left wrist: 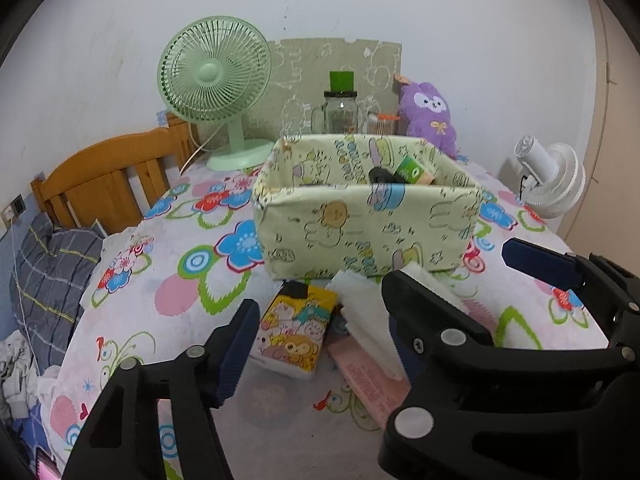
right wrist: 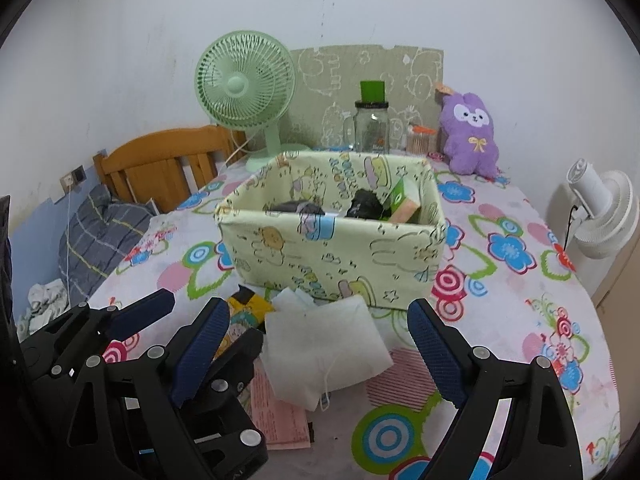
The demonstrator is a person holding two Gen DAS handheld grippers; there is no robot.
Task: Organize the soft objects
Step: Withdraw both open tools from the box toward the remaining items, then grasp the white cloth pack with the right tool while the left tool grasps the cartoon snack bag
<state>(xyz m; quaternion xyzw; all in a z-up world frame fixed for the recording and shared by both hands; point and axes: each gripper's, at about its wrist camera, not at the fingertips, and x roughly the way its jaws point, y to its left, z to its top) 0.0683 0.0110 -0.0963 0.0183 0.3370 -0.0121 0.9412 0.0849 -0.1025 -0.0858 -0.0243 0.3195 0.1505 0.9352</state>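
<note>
A yellow cartoon-print tissue pack (left wrist: 296,328) lies on the flowered bedspread in front of the pale green fabric box (left wrist: 360,220). My left gripper (left wrist: 320,316) is open, and the pack lies between its fingers without being pressed. A white soft mask with a string (right wrist: 324,352) rests partly on the pack (right wrist: 248,308). My right gripper (right wrist: 318,312) stands open with its blue pads on either side of the mask and clear of it. The box (right wrist: 332,252) holds dark items and a green packet. A purple plush toy (right wrist: 472,136) sits behind it.
A pink flat packet (right wrist: 276,408) lies under the mask. A green fan (right wrist: 244,84), a glass jar (right wrist: 372,124) and a cardboard sheet stand by the wall. A white fan (right wrist: 600,212) is at the right edge, a wooden headboard (right wrist: 160,160) at the left.
</note>
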